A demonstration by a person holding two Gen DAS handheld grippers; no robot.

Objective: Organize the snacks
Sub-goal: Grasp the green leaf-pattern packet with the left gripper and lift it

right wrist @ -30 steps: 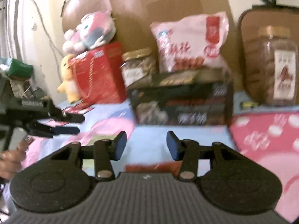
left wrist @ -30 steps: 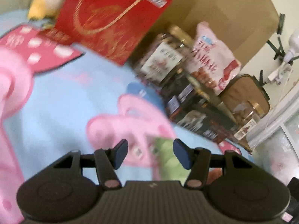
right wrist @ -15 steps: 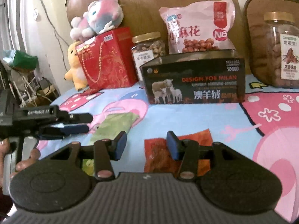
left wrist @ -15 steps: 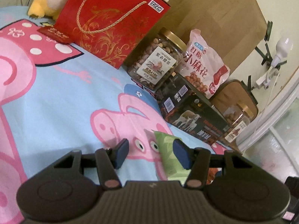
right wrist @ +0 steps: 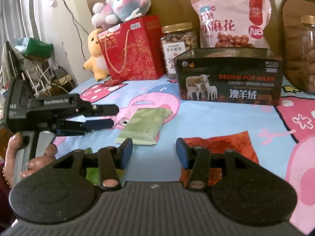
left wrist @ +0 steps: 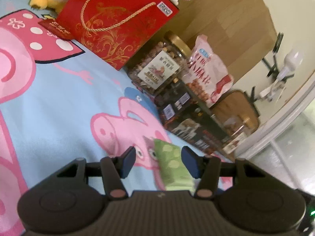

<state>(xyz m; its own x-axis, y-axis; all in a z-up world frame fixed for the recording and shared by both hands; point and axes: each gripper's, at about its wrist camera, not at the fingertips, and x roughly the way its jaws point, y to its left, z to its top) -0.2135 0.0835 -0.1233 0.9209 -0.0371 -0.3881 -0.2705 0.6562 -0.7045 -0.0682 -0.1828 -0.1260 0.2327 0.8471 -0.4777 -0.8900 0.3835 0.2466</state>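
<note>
The green snack packet (right wrist: pixel 143 125), flat on the cartoon bedsheet (right wrist: pixel 232 122) before the dark box (right wrist: pixel 229 76), looked light, soft and crinkly, best pinched by an edge; left tongs (left wrist: pixel 159 162) stood spread around it untouching, right tongs (right wrist: pixel 154 153) were opening, empty.

Soft daylight, slight motion blur, fisheye bending at the edges.

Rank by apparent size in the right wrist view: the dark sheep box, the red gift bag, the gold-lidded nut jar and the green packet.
1. Dark sheep box, widest.
2. Red gift bag.
3-4. Green packet and gold-lidded nut jar look alike; the packet lies nearer the camera, so I won't rank them.
</note>
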